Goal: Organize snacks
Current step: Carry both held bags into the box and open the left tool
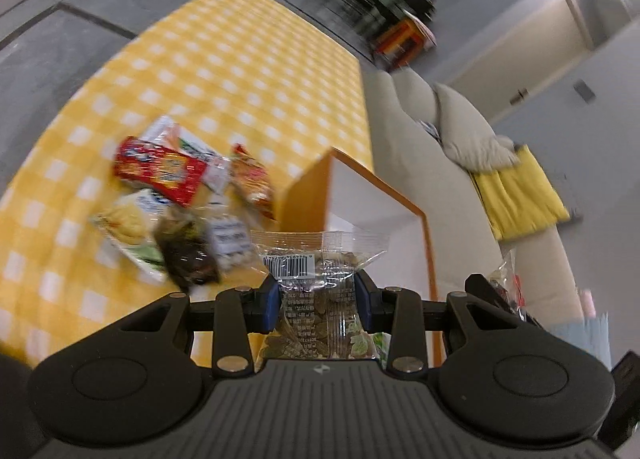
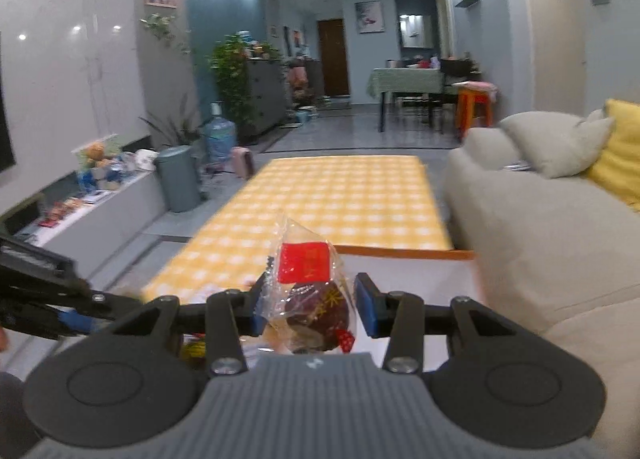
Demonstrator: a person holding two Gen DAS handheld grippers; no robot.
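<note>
A living room with a beige sofa [image 2: 540, 219] runs alongside a long table [image 1: 240, 59] under a yellow checked cloth. The left gripper [image 1: 318, 299] is closed on a clear packet of nuts [image 1: 320, 283] with a barcode, its blue pads pinching the wrapper from both sides, held above the near corner of an orange-rimmed white box [image 1: 380, 211]. The right gripper [image 2: 312, 309] carries a clear-wrapped dark snack with a red label [image 2: 308, 287]; the left pad touches the wrapper, but whether the right pad presses it I cannot tell. Beyond the left gripper, a heap of loose snack packets [image 1: 168, 195] lies on the cloth just beside the box. The step looks like carrying two picked snacks to the box. Next, each needs positioning over the white interior before the jaws part, clear of the rim.
</note>
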